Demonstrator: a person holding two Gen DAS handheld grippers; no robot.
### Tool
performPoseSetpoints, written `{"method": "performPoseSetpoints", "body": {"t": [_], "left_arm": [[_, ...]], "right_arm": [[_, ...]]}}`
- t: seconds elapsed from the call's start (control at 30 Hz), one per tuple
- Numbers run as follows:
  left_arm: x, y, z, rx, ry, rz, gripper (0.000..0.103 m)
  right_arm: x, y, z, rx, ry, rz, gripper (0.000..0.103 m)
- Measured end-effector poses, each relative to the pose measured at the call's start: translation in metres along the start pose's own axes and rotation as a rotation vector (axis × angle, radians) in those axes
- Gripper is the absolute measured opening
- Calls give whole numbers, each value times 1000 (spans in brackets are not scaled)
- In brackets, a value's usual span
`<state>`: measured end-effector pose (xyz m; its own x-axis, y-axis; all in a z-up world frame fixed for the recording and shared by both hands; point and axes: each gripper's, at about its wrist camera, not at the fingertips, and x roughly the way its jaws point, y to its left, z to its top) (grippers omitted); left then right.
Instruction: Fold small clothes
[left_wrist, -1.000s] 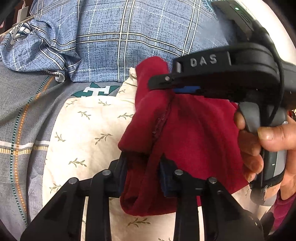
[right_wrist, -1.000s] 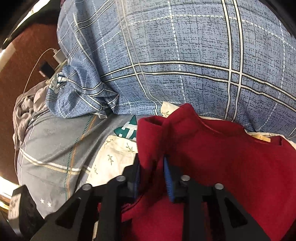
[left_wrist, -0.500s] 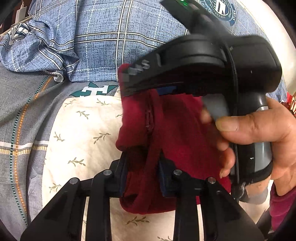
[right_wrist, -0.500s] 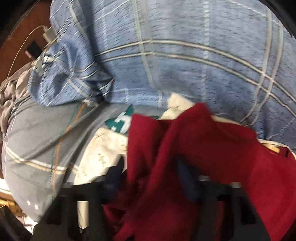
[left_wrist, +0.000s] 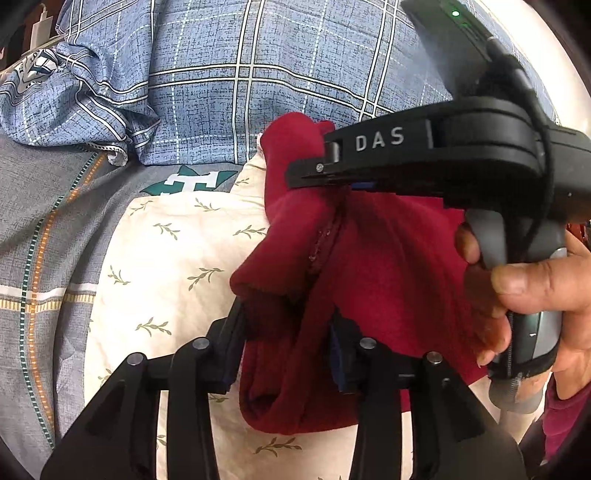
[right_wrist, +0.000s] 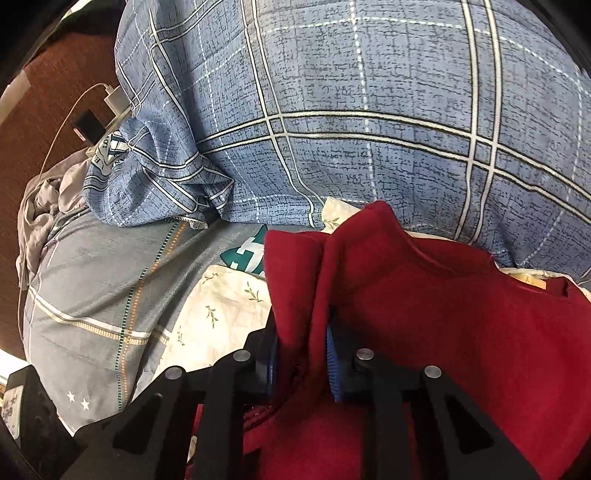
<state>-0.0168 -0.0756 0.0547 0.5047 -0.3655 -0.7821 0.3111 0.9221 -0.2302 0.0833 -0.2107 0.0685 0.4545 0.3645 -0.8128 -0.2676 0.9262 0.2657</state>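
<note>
Over the cream leaf-print cloth (left_wrist: 173, 266) spread on the bed, the soft dark-red fleece garment (left_wrist: 388, 266) hangs bunched between two tools: the left gripper (left_wrist: 286, 347) has its fingers closed on a thick fold at the near edge, and the right gripper (right_wrist: 301, 354) is likewise clamped on a gathered ridge of the same fabric, seen from the side in the left view with the person's hand (left_wrist: 535, 295) on its handle. Both pinches take several layers at once, so I judge the main risk to be a lumpy, uneven fold if the cloth is laid down as it is. The fleece could also slide out of one grip if the two tools pull apart, and the free part might drag onto the blue plaid quilt (right_wrist: 369, 129) just behind.
</note>
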Motion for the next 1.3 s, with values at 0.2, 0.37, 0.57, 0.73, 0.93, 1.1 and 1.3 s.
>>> {"method": "performPoseSetpoints", "body": {"t": [0.2, 0.37, 0.57, 0.73, 0.93, 1.1, 1.3], "left_arm": [[0, -1, 0, -1, -2, -13, 34], [-11, -6, 2, -14, -33, -45, 20], [-36, -27, 3, 1, -70, -72, 19], [-50, -74, 5, 80, -85, -101, 19], [-50, -146, 10, 164, -74, -184, 18], [-24, -203, 6, 233, -36, -222, 18], [24, -248, 5, 239, 39, -234, 18]], "right_arm": [[-13, 1, -3, -13, -26, 2, 19], [-24, -3, -8, -3, -48, 5, 18], [-56, -12, -15, 10, -96, 29, 17], [-100, -34, -27, 24, -161, 19, 17], [-154, -80, -46, 70, -226, -41, 15], [-179, -133, -68, 149, -244, -99, 15], [-180, -201, -92, 280, -254, -104, 9]]}}
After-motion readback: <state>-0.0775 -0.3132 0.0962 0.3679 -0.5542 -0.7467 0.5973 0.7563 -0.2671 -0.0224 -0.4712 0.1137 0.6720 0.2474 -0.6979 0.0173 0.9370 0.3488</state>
